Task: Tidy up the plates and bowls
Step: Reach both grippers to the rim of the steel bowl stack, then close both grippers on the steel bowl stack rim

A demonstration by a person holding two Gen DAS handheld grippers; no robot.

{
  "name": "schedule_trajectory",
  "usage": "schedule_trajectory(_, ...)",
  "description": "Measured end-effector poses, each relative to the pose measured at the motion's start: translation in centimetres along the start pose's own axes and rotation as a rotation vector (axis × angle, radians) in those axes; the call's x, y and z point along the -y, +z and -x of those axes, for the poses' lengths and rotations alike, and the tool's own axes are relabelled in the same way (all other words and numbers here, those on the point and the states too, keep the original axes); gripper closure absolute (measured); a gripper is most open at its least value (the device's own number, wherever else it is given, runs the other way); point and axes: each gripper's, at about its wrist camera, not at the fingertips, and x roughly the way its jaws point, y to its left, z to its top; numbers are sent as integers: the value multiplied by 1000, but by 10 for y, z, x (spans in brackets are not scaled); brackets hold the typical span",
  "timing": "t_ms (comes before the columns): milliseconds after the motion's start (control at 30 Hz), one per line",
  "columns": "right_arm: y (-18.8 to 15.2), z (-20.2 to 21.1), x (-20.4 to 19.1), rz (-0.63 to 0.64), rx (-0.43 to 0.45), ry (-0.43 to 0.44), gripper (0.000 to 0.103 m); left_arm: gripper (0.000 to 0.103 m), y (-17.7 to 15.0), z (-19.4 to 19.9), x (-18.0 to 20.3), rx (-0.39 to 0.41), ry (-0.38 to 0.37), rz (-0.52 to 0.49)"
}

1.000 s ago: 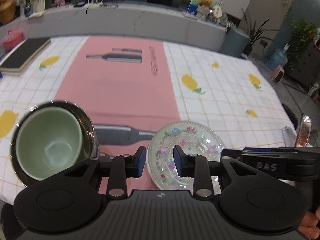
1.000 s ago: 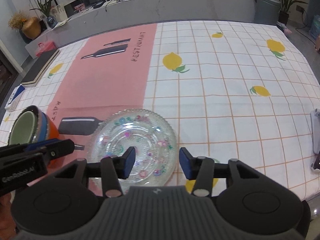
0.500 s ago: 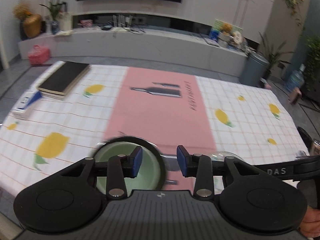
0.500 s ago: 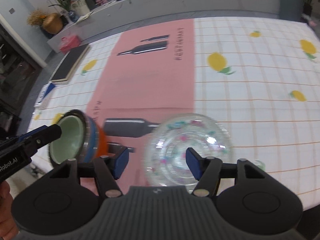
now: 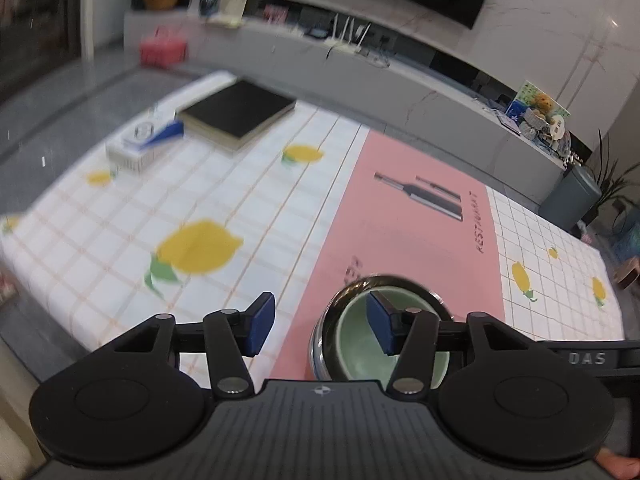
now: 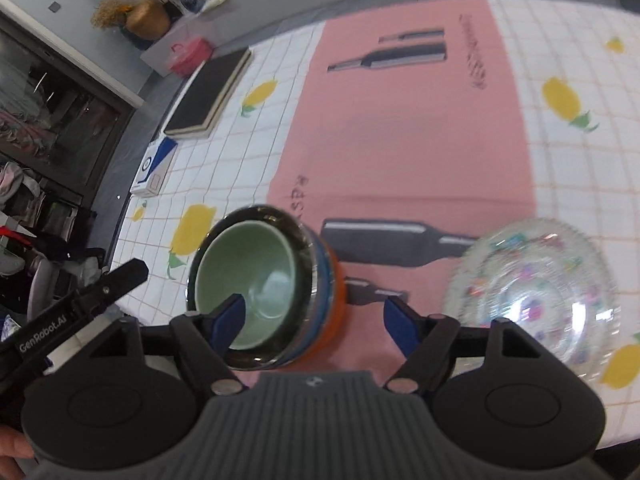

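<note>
**Both tools spread wide over the bowl stack**

Left wrist view: your left tool [image 5: 316, 326] is released, its blue pads well apart and holding nothing. The bowl stack [image 5: 374, 330] sits on the pink strip near the tabletop's near edge, with the green bowl [image 5: 360, 344] nested inside a shiny dark-rimmed one. The tool's right pad [image 5: 382, 328] overlaps the green bowl's mouth; whether it touches, you cannot tell. The left pad [image 5: 260, 328] stands over the white checked cloth, apart from the stack. A black book [image 5: 240, 114] and a small box [image 5: 146, 142] lie toward the far left corner. The view is blurred.

Right wrist view: your right tool [image 6: 316, 326] is also released and empty. Its left pad [image 6: 230, 324] shows in front of the green bowl [image 6: 250, 270], while the right pad [image 6: 402, 326] hangs over the pink strip between the stack [image 6: 320, 280] and the glass plate [image 6: 532, 292]. The stack shows blue and orange bowls beneath the dark rim. The plate rests near the near edge, to the right of the stack and apart from it, blurred. The left tool's [image 6: 80, 308] body shows at lower left.
</note>
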Motion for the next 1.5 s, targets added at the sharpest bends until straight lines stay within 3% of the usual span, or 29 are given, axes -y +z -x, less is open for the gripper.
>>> schedule_trajectory(200, 2, -36, -5, -48, -79, -7, 28, 40, -7, -23, -26, -91, -14, 119)
schedule_trajectory(433, 3, -67, -6, -78, -141, -21, 29, 39, -13, -42, -38, -132, -37, 183)
schedule_trajectory(633, 2, -87, -6, -96, -173, -50, 33, 38, -13, -50, -42, -131, -57, 211)
schedule_trajectory(833, 6, -91, -5, -113, -167, -46, 32, 25, -14, -55, -48, -118, -69, 210)
schedule_trajectory(1000, 7, -93, -1, -128, -170, -20, 33, 33, -15, -53, -49, -106, -94, 225)
schedule_trajectory(1133, 7, -94, 1, -142, -175, -10, 33, 31, -12, -42, -57, -19, -113, 279)
schedule_trajectory(1267, 8, -95, 0, -137, -174, -12, 33, 30, -8, -46, -60, -33, -102, 272)
schedule_trajectory(1500, 8, -96, 0, -128, -171, -15, 32, 26, -21, -62, -64, -67, -184, 344)
